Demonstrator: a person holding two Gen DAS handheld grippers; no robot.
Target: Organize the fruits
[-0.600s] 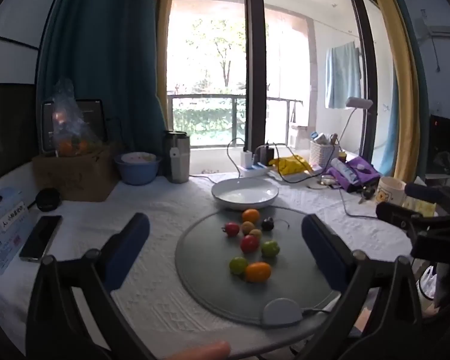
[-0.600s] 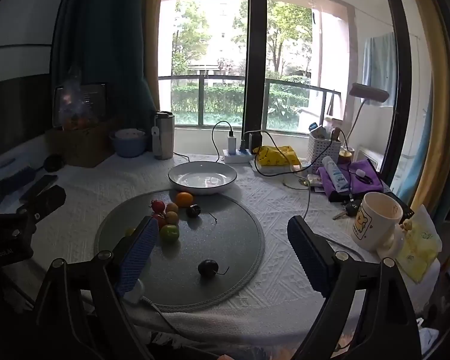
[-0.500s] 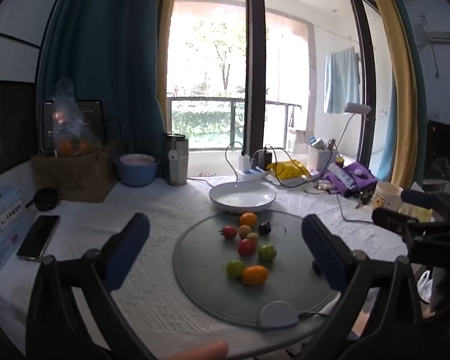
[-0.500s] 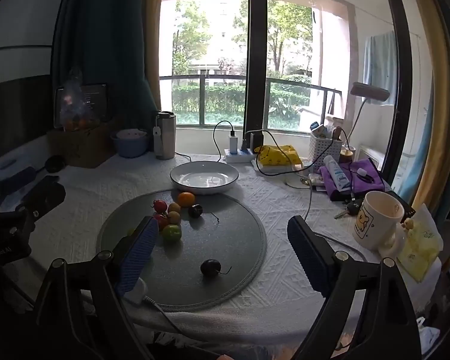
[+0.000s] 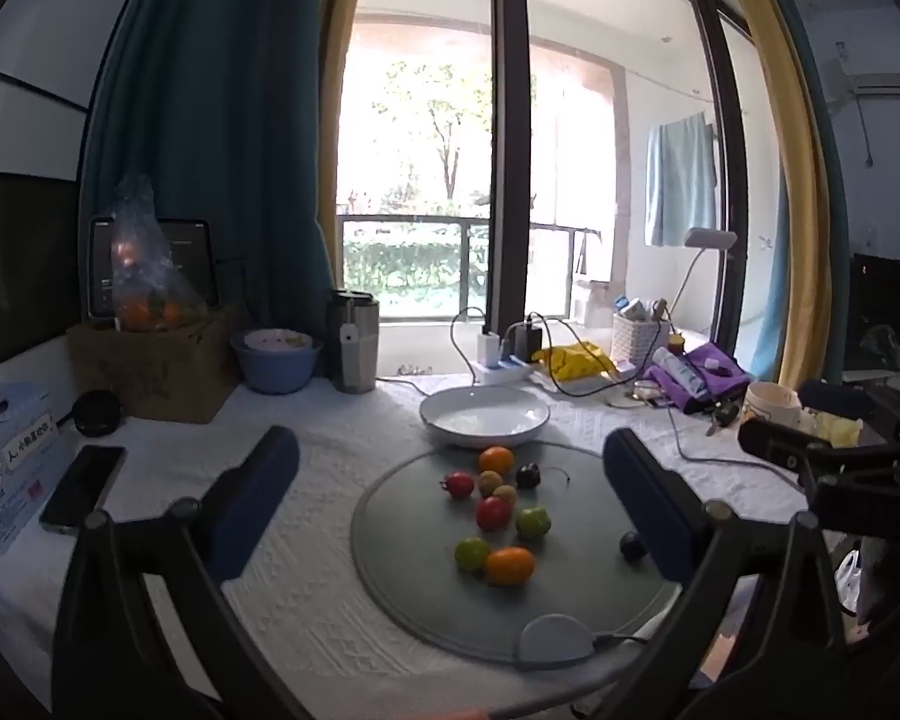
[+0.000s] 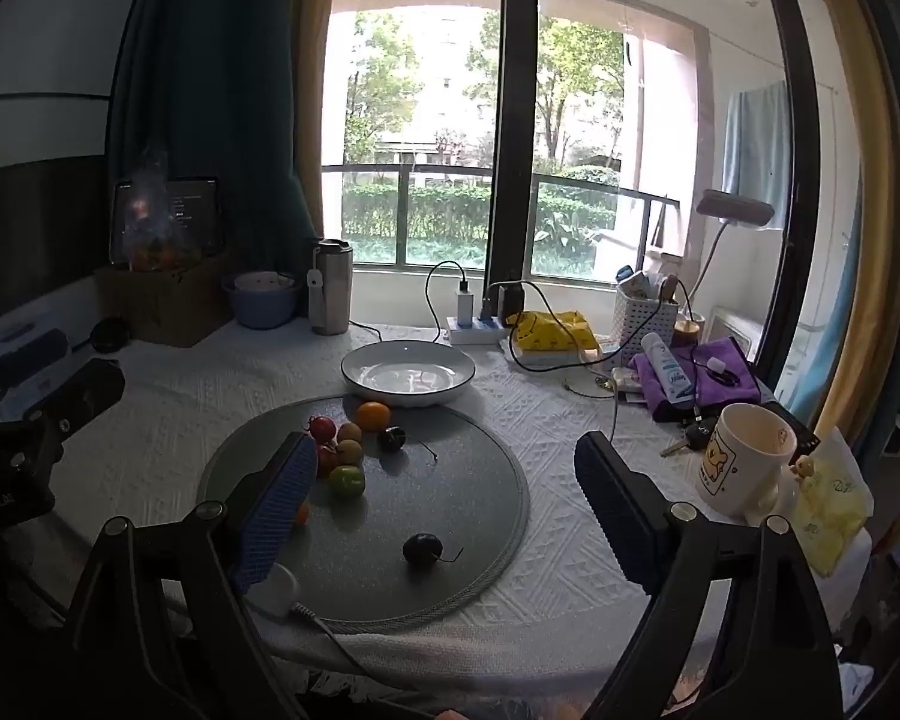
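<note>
Bright balcony window (image 6: pixel 510 180), teal curtains (image 5: pixel 210 150)

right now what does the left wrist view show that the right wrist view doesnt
Only the left wrist view shows the phone lying on the cloth and the low green fruit beside an orange one, which the right view mostly hides behind a claw finger. Only the right wrist view shows the mug's bear print and the yellow packet. Both show the white bowl, the round grey mat and a stemmed dark fruit.

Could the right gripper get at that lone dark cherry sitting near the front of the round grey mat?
Probably yes. The right gripper is open, the dark cherry lies alone on the grey mat between its fingers, and nothing stands in the way.
</note>
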